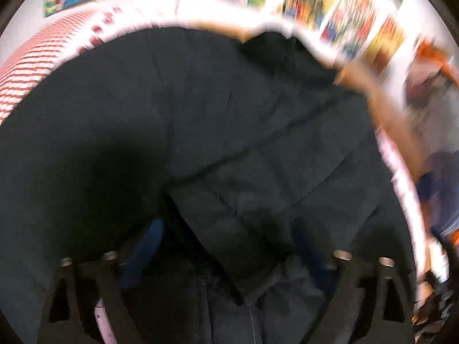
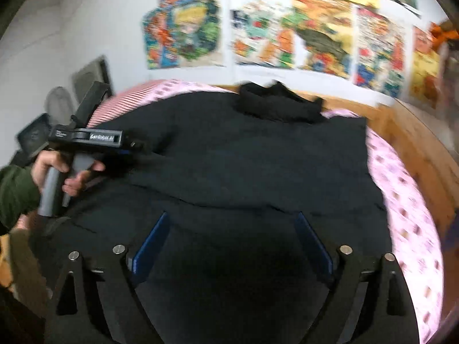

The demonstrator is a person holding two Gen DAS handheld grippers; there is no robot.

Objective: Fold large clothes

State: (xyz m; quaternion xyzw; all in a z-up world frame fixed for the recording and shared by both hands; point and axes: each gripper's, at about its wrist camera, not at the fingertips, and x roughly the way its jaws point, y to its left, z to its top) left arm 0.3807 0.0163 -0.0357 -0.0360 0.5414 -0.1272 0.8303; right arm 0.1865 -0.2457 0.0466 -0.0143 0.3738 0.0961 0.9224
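Both tongs, left (image 1: 226,246) and right (image 2: 231,243), gape empty above the black garment (image 2: 243,166). It lies spread on the bed (image 2: 401,200); folding appears barely begun.

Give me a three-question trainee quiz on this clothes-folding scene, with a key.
1. True or false: the right tool is clamped on the black garment.
2. What covers the bed under the garment? A) pink patterned sheet B) plain blue blanket C) bare mattress
3. Fill in: the hand holding the left tool comes out of a ____ sleeve.

Key: 1 false, its jaws stand open above the cloth; 2 A; 3 green.
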